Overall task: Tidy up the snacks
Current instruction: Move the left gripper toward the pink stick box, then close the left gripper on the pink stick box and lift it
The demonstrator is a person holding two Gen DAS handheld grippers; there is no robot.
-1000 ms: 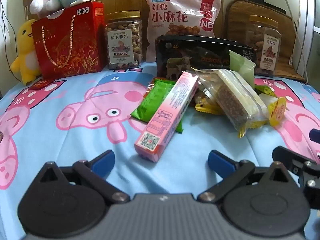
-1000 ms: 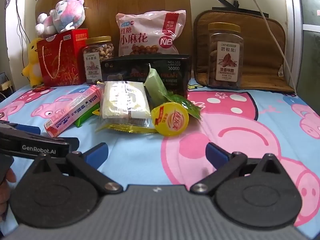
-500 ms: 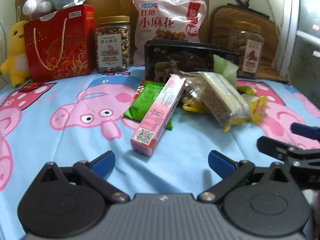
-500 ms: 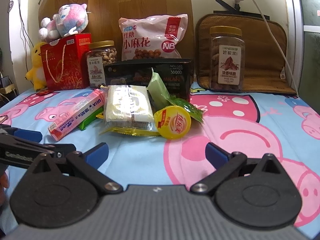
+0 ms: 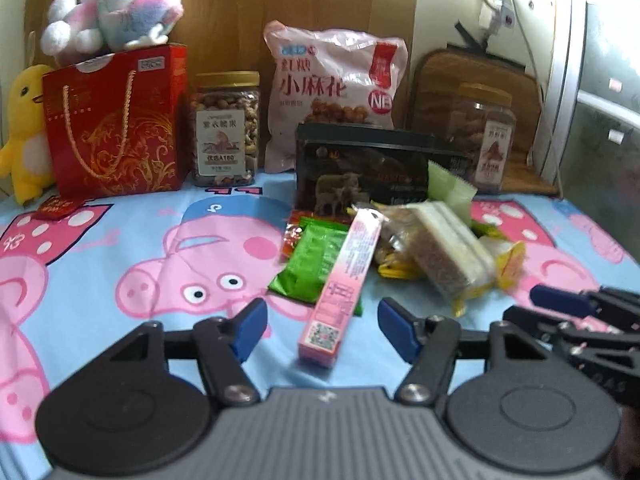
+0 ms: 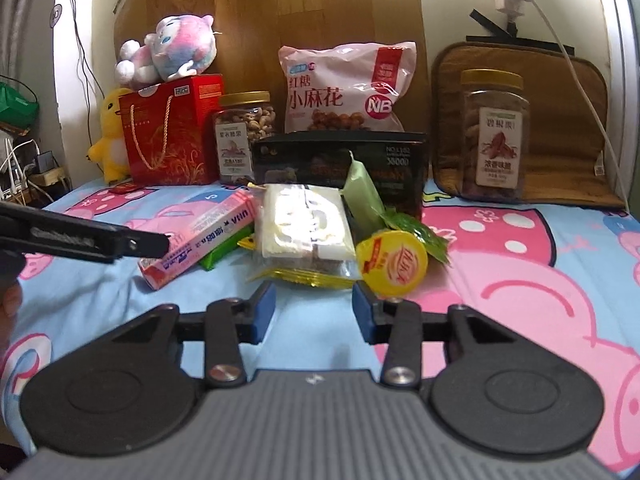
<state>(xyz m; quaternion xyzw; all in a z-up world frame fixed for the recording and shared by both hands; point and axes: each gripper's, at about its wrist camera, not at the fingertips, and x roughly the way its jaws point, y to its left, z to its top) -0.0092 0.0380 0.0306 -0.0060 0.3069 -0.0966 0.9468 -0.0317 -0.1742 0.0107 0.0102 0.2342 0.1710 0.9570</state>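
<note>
A pile of snacks lies on the cartoon-pig sheet [image 5: 100, 272]. A long pink box [image 5: 343, 280] [image 6: 200, 236] lies at the pile's near left, over a green packet [image 5: 316, 264]. A clear-wrapped cake bar [image 5: 444, 252] [image 6: 300, 232] and a round yellow jelly cup [image 6: 392, 262] lie beside it. My left gripper [image 5: 322, 330] is open, its fingers either side of the pink box's near end, not touching. My right gripper [image 6: 314, 310] is open and empty, just short of the cake bar and jelly cup.
At the back stand a red gift bag [image 5: 116, 120], a nut jar [image 5: 224, 128], a pink snack bag [image 5: 336, 88], a black box [image 5: 372, 172] and a second jar [image 6: 494, 136]. Plush toys [image 5: 116, 8] sit at the back left. Each gripper shows in the other's view.
Both grippers have moved forward toward the pile and their jaws have narrowed. The left gripper now straddles the pink box's near end. No snack has moved.
</note>
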